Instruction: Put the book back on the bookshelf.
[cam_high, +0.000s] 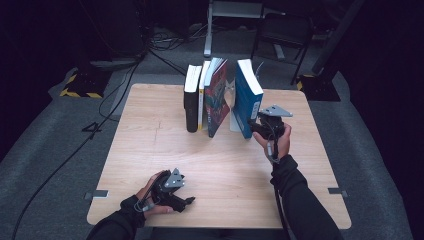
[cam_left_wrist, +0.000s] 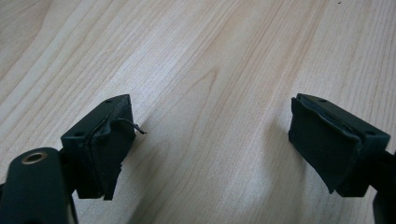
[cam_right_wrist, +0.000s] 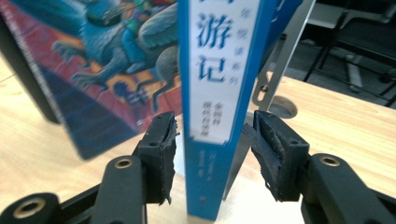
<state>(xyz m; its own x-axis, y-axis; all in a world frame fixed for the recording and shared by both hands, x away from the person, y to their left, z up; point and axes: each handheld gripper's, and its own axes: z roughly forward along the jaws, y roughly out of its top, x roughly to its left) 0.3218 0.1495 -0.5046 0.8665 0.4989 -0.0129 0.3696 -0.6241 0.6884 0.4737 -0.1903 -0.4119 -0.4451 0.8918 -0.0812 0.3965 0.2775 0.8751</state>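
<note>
Left claw sits closest, low at the near edge of the table, jaws spread wide with nothing but bare wood between them, idle.

Right claw is the busy one: it straddles the spine of the blue book, jaws partway apart. Small gaps show on both sides between pads and cover, so it reads as not gripping; the book stands between the pads, not pinched.

Blue book is upright at the right end of the row, far middle of the table, spine toward the person, white label with large characters down the spine. It tips a bit. A metal bookend rises just behind and beside it, and whether the two touch I cannot tell. To its left the illustrated book leans, with a gap between them, then a white book and a black book standing close together.

Risks, as I judge them: with the pads off the cover, the blue book may tip into the gap toward the illustrated book, or slide on the smooth wood. If the claw pulls away crooked, a pad could snag the cover edge and drag the book over. A knock could also topple the leaning neighbour, domino style. Frayed pad rubber adds snag risk.
</note>
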